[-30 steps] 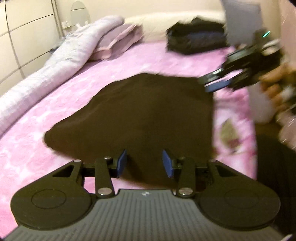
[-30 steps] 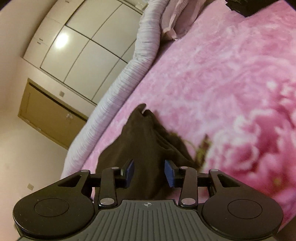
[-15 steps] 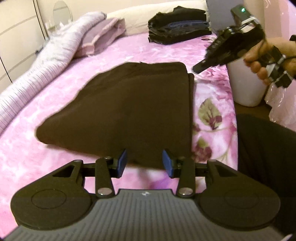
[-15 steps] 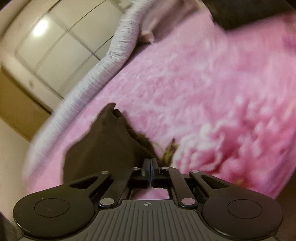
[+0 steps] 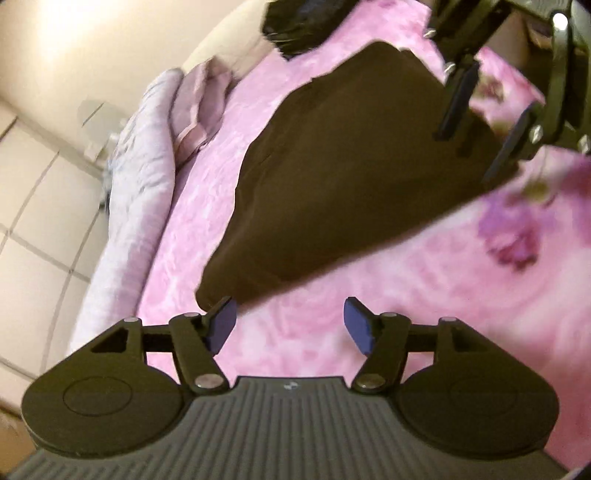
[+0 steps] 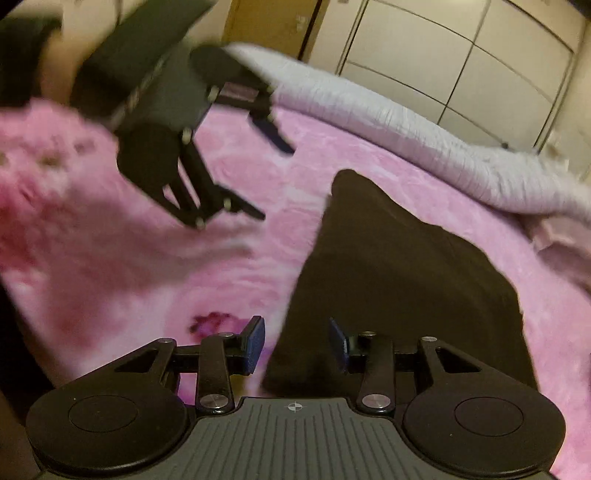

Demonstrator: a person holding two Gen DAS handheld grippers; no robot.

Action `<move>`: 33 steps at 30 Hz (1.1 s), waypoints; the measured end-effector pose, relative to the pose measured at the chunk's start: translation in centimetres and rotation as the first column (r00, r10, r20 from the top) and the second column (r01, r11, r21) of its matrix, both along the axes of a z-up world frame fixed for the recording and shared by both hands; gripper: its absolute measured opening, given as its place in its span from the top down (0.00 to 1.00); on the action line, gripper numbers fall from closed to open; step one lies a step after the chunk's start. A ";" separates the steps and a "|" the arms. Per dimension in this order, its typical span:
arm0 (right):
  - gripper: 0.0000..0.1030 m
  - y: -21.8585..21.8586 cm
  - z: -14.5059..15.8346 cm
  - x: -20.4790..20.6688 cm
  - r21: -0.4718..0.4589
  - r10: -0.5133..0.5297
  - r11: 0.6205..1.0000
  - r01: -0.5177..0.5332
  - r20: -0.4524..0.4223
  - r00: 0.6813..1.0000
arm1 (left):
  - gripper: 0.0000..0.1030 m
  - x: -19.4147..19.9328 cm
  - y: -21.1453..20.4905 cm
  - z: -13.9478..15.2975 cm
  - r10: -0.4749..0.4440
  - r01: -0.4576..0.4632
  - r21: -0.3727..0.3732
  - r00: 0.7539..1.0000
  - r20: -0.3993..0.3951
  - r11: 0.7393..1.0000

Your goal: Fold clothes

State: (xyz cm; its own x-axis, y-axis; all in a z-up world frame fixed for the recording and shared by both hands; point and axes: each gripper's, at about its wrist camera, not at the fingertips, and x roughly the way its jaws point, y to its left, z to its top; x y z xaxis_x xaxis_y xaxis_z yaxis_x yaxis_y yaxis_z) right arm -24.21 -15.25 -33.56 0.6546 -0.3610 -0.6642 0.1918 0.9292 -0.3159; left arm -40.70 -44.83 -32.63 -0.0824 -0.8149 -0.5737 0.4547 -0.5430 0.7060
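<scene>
Dark brown garment [image 5: 351, 177], partly folded, flat on the pink floral blanket [image 5: 424, 295], tapering to a narrow end just beside the left gripper [image 5: 290, 326]. Left gripper spread wide, holding nothing, hovering near that end. Right gripper [image 6: 295, 347] likewise spread and empty, straddling the garment's other edge.

Likely risks: closing on one layer only and peeling the fold apart; pinching plush blanket along with cloth and dragging it; uneven lift from the two ends skewing the fold. Frames blurred, so exact contact hard to tell.

Around: rolled pale lilac quilt [image 5: 136, 177] along the far side, pillow [image 5: 201, 99] beside it, stack of dark folded clothes [image 5: 306, 22] beyond, white wardrobe doors [image 6: 461, 62] behind. Nothing lying between grippers and garment.
</scene>
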 end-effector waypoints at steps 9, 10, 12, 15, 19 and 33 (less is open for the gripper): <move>0.70 -1.1 -2.8 1.9 -0.137 -0.053 0.990 0.033 -0.151 0.987 | 0.37 0.7 -3.9 -3.9 -0.202 0.216 -0.050 0.959 0.199 0.975; 0.82 -1.3 -2.6 1.4 -0.158 -0.048 0.987 0.023 -0.155 0.987 | 0.37 0.7 -4.3 -4.5 -0.232 0.252 -0.053 0.942 0.242 0.966; 0.84 -2.0 -1.5 -0.3 -0.144 -0.021 0.990 0.005 -0.107 0.994 | 0.37 0.6 -5.3 -5.6 -0.290 0.324 -0.055 0.901 0.321 0.945; 0.86 -2.9 0.6 -2.9 -0.135 -0.007 0.991 -0.002 -0.072 0.997 | 0.37 0.3 -6.8 -7.0 -0.355 0.414 -0.062 0.841 0.408 0.908; 0.86 -4.1 1.7 -6.1 -0.144 -0.030 0.989 0.016 -0.096 0.995 | 0.60 -0.6 -8.3 -7.7 -0.366 0.416 -0.031 0.831 0.419 0.909; 0.50 -1.1 -5.5 -5.4 -0.394 -0.058 0.919 0.021 -0.081 0.995 | 0.88 -2.5 -9.1 -5.0 -0.264 0.258 0.060 0.911 0.317 0.964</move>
State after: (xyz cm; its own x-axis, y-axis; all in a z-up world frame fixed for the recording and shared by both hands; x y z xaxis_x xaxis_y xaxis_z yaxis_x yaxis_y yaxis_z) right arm -29.63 -16.32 -39.10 0.5791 -0.6289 -0.5187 0.1797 0.7191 -0.6712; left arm -43.24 -53.95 -37.62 -0.1008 -0.7795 -0.6183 0.0469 -0.6245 0.7796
